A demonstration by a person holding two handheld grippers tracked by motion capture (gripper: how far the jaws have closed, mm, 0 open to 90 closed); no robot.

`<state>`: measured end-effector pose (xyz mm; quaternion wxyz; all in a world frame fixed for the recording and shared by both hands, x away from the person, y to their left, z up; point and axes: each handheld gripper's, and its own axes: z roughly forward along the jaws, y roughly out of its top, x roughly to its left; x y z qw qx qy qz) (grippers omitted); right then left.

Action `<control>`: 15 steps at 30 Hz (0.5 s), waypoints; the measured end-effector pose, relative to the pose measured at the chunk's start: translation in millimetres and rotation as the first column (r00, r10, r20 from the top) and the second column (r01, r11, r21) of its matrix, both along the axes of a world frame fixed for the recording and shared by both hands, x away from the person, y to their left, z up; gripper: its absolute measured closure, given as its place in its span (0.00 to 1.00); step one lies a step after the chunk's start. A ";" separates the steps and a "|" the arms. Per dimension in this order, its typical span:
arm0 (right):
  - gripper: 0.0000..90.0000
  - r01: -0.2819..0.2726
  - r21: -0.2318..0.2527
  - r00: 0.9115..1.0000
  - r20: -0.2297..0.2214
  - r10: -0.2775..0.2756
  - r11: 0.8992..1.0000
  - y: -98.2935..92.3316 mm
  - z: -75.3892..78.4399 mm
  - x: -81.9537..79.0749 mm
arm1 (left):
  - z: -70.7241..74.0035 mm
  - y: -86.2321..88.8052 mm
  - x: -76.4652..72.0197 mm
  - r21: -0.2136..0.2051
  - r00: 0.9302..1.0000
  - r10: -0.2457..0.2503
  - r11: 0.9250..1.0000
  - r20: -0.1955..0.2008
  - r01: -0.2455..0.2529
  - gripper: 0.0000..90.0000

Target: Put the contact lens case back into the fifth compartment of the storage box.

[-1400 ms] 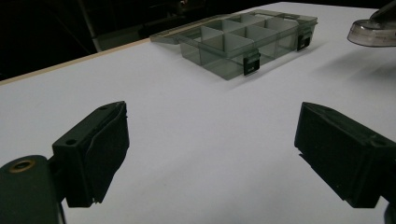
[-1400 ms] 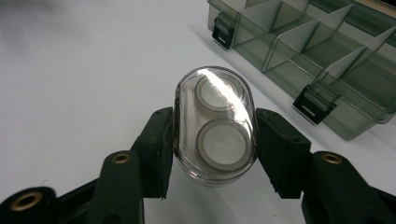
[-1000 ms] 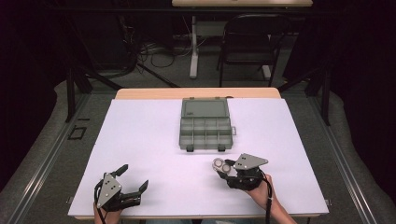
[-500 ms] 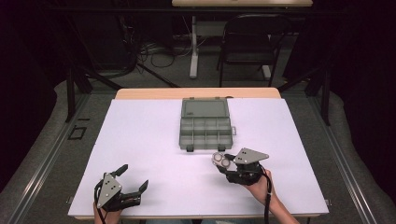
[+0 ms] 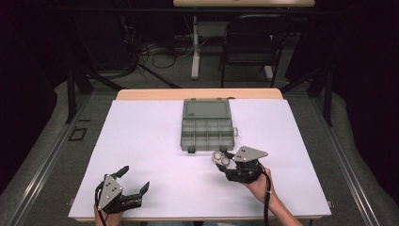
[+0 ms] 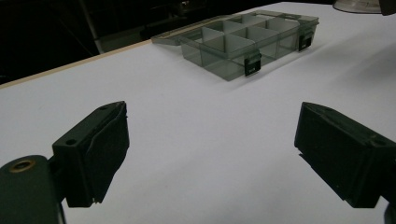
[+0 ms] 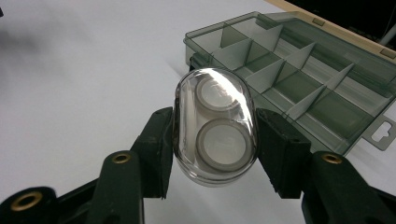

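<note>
While the clear oval capsule (image 7: pixel 215 126) with two round discs inside sits clamped between the right gripper (image 5: pixel 225 161)'s jaws, just short of the open compartment box (image 5: pixel 207 128), pickup looks done; placing it in a compartment remains, and all visible ones look empty. The left gripper (image 5: pixel 133 181) hovers wide, holding nothing, over the white table (image 5: pixel 141 141).

Dark room all around, grey floor (image 5: pixel 47 155) below. A black folding chair (image 5: pixel 249 42) stands behind the white-topped bench (image 5: pixel 141 141), cables (image 5: pixel 150 52) tangled nearby.
</note>
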<state>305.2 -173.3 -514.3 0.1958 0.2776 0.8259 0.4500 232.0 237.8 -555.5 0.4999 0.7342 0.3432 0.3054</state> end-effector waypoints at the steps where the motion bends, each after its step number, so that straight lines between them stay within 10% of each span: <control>1: 0.55 0.000 0.000 1.000 0.001 0.000 1.000 0.4 0.1 0.6 | 0.0 0.0 0.1 0.000 1.000 0.000 1.000 -0.001 0.000 0.12; 15: 0.55 0.000 -0.012 1.000 -0.005 0.000 1.000 7.6 1.0 9.4 | -0.3 0.5 0.5 0.003 1.000 -0.002 1.000 -0.003 0.002 0.12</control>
